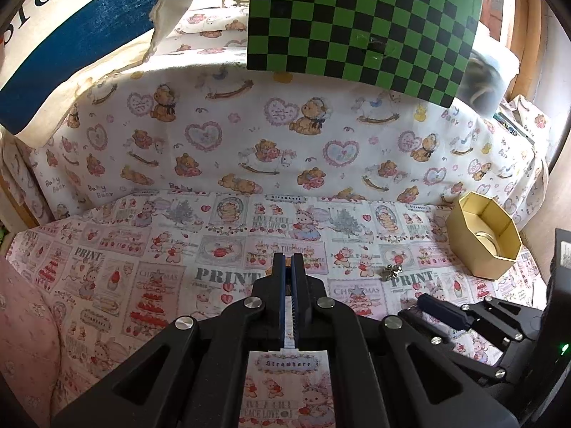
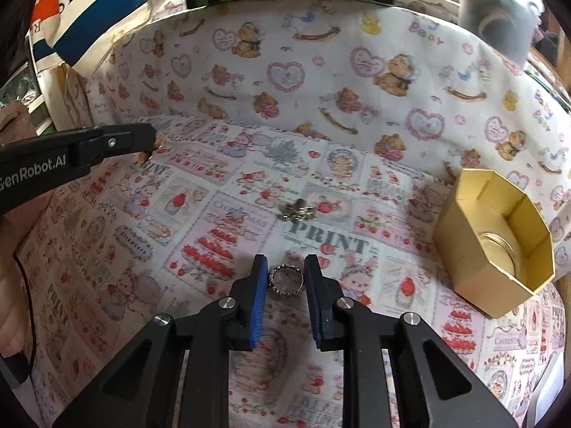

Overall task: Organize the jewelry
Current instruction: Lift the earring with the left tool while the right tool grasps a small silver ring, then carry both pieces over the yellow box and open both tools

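My right gripper (image 2: pixel 285 262) sits low over the printed cloth, its blue pads touching either side of a silver ring (image 2: pixel 286 280). A small silver charm (image 2: pixel 298 210) lies on the cloth just beyond it, also visible in the left wrist view as the charm (image 1: pixel 392 270). An open gold octagonal box (image 2: pixel 496 235) stands to the right, with a round gold disc on its floor. My left gripper (image 1: pixel 288 258) is shut, and a small gold-brown piece (image 2: pixel 150 151) pokes out at its tip. It hovers at the left, far from the box (image 1: pixel 481 235).
A teddy-bear cloth (image 1: pixel 285 125) rises as a back wall behind the work area. A green and black checkered board (image 1: pixel 357 18) leans above it, with a striped tote bag (image 1: pixel 71 35) at the upper left. A person's hand (image 2: pixel 10 285) shows at the left edge.
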`<state>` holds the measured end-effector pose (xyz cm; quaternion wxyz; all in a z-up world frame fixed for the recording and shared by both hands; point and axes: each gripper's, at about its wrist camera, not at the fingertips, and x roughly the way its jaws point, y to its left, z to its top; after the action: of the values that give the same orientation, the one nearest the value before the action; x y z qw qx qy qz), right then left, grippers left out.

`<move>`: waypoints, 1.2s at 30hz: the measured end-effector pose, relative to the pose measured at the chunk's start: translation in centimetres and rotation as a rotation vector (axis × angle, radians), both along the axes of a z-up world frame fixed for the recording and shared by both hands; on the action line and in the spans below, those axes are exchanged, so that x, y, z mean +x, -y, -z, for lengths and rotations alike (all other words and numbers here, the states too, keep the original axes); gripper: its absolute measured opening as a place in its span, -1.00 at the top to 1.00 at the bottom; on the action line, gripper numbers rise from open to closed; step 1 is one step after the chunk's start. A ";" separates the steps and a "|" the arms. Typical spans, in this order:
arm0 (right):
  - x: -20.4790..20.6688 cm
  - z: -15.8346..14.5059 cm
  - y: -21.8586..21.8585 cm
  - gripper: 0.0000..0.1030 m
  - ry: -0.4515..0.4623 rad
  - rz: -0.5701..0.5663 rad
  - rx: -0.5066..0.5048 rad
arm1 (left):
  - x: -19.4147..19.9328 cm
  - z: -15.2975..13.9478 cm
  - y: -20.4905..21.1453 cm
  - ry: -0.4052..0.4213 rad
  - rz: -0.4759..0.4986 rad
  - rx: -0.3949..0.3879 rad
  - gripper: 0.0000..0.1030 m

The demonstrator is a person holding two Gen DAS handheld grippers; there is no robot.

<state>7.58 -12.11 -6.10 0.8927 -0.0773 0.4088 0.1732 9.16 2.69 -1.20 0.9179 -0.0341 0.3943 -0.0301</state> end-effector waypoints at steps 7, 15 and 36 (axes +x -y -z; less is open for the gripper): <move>-0.5 -1.5 2.2 0.56 0.029 0.034 0.061 | -0.3 -0.4 0.3 0.037 0.010 0.003 0.96; -1.3 -3.3 4.2 0.56 0.061 0.050 0.123 | -1.2 -1.4 0.4 0.103 -0.006 -0.008 0.96; -2.2 -8.8 9.2 0.56 0.188 0.136 0.241 | -4.2 -5.8 3.0 0.319 0.069 -0.001 0.96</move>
<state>5.38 -21.31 2.67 0.9394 0.0425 0.3043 0.1520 4.97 -0.27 4.60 0.9672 -0.0158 0.2447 -0.0668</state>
